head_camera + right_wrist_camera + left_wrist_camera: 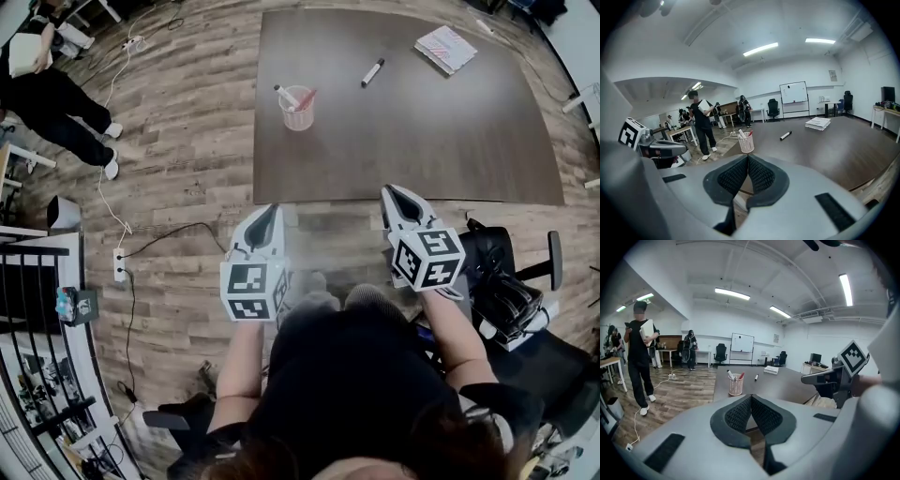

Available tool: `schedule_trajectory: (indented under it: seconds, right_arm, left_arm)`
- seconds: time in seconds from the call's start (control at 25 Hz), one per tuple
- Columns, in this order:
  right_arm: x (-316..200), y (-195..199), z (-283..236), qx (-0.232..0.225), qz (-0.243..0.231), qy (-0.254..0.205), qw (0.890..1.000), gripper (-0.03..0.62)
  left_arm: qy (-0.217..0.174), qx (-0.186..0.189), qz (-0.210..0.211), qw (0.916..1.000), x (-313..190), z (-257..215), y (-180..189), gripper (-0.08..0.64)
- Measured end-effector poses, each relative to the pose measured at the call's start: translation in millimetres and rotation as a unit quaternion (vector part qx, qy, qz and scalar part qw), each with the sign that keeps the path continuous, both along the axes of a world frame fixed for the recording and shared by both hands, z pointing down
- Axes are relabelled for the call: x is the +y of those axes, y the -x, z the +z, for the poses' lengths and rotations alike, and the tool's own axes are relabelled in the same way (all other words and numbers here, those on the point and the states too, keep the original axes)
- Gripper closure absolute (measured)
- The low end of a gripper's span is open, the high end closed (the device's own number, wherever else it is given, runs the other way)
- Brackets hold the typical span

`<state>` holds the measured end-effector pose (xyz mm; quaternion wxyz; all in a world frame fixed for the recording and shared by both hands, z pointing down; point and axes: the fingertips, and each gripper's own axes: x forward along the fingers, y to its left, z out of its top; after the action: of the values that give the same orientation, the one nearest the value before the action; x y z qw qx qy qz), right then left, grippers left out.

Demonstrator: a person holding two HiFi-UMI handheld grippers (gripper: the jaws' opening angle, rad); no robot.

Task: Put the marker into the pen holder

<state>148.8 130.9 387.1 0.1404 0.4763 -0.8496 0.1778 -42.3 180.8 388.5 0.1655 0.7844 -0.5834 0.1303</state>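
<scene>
Right gripper (747, 157): grey jaws with black ribbed pads pressed tip to tip, nothing between them, aimed across a dark brown wooden table (825, 152). Just past the tips stands a white mesh pen holder (746, 142) with a white and a red pen in it; a black-and-white marker (786, 135) lies apart to its right, a white stack of paper (818, 123) farther right. Left gripper (679, 150) at the left edge; beyond, a person in black (703, 124) holding white sheets
</scene>
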Motion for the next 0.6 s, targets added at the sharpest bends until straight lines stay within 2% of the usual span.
schedule_trajectory:
  seconds: [0.28, 0.6]
  right_arm:
    - [-48, 10, 8, 0.011, 0.011, 0.005, 1.000, 0.572]
    - [-144, 33, 25, -0.015, 0.000, 0.022, 1.000, 0.572]
  left_arm:
    - [0.005, 0.007, -0.015, 0.9999, -29, 10, 17, 0.532]
    - [0.000, 0.011, -0.039, 0.9992, -106, 15, 28, 0.532]
